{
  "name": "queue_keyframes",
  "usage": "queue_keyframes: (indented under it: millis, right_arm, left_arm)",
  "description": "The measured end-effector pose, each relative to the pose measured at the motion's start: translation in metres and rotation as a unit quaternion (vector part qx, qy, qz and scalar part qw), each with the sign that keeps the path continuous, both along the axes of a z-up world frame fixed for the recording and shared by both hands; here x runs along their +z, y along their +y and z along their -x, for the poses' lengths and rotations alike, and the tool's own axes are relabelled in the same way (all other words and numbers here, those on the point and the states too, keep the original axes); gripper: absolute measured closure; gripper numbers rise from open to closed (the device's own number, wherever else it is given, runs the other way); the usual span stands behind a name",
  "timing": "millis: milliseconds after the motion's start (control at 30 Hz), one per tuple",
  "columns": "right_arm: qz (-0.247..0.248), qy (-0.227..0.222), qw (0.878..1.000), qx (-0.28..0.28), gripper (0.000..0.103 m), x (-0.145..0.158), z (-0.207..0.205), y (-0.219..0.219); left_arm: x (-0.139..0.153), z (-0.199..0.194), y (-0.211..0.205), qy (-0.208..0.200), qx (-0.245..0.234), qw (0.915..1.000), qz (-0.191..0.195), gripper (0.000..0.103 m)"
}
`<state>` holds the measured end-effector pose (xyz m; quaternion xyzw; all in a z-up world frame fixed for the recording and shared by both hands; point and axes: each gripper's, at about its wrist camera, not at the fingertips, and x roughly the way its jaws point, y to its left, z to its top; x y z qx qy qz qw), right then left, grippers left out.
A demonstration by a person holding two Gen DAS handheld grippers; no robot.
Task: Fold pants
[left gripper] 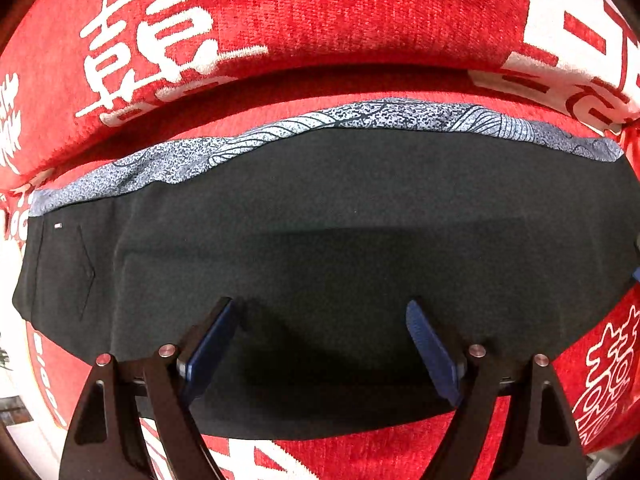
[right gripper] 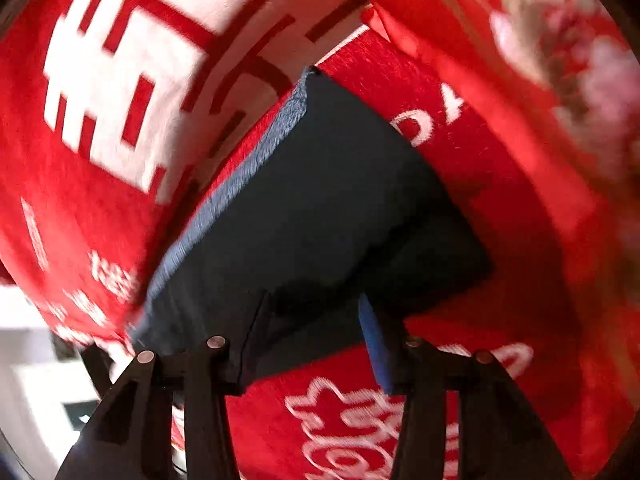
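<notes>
The black pants [left gripper: 360, 216] lie folded flat on a red cover, with a grey-blue patterned layer [left gripper: 280, 132] showing along their far edge. A pocket seam shows at the left end. My left gripper [left gripper: 320, 320] is open and empty, hovering over the near edge of the pants. In the blurred right wrist view the pants [right gripper: 340, 184] appear as a dark slab with the blue-grey strip [right gripper: 240, 184] on its left side. My right gripper [right gripper: 316, 320] is open, its fingers either side of the near corner of the pants; the left finger is partly hidden behind the fabric.
The red cover with white characters [left gripper: 360, 12] rises as a cushioned back behind the pants and extends in front [left gripper: 380, 452]. In the right wrist view, red patterned fabric [right gripper: 520, 80] lies to the right and a pale floor area [right gripper: 32, 380] at lower left.
</notes>
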<state>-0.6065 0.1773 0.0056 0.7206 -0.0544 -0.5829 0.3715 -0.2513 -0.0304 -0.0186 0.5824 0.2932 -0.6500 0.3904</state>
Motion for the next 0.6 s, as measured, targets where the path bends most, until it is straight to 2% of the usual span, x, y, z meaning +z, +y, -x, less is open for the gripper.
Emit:
queue_keyframes:
  millis: [33, 67, 167, 233, 333, 400, 433, 467, 500, 600]
  right_arm:
    - [0.003, 0.002, 1.000, -0.001, 0.091, 0.001, 0.002, -0.003]
    - [0.000, 0.004, 1.000, 0.002, 0.095, 0.003, 0.001, -0.007]
    - [0.027, 0.022, 0.999, 0.029, 0.095, 0.032, -0.009, -0.002]
    - [0.006, 0.033, 0.998, 0.052, 0.095, 0.034, -0.016, 0.007]
    - [-0.045, 0.016, 0.996, 0.079, 0.088, 0.000, -0.016, 0.012]
    - [-0.028, -0.004, 0.997, 0.068, 0.086, -0.001, -0.008, 0.015]
    - [-0.043, 0.006, 0.996, 0.072, 0.072, 0.007, -0.006, 0.016]
    - [-0.067, 0.035, 0.994, 0.077, 0.054, 0.018, -0.007, 0.018]
    - [-0.070, 0.053, 0.993, 0.077, 0.054, 0.028, -0.007, 0.021]
    - [-0.033, 0.105, 0.990, 0.092, 0.054, 0.067, -0.010, 0.020]
  left_arm:
    - [0.001, 0.003, 0.002, -0.003, -0.002, 1.0000, -0.002, 0.017]
    - [0.003, 0.005, 0.002, -0.008, -0.003, 1.0000, -0.005, 0.017]
    - [0.025, 0.002, 0.003, 0.005, -0.018, 0.9998, 0.008, 0.017]
    - [0.031, 0.000, 0.005, 0.001, -0.031, 0.9994, 0.019, 0.017]
    - [0.014, -0.003, 0.001, -0.029, -0.026, 0.9992, 0.001, 0.017]
    - [0.012, -0.006, -0.002, -0.036, -0.012, 0.9993, -0.004, 0.017]
    - [0.016, -0.008, -0.004, -0.027, -0.008, 0.9996, -0.001, 0.017]
    - [0.020, -0.009, -0.005, -0.020, -0.004, 0.9998, 0.004, 0.017]
    - [0.025, -0.007, -0.007, -0.017, -0.003, 0.9998, 0.010, 0.017]
    - [0.035, 0.000, -0.017, -0.011, -0.006, 0.9994, 0.032, 0.017]
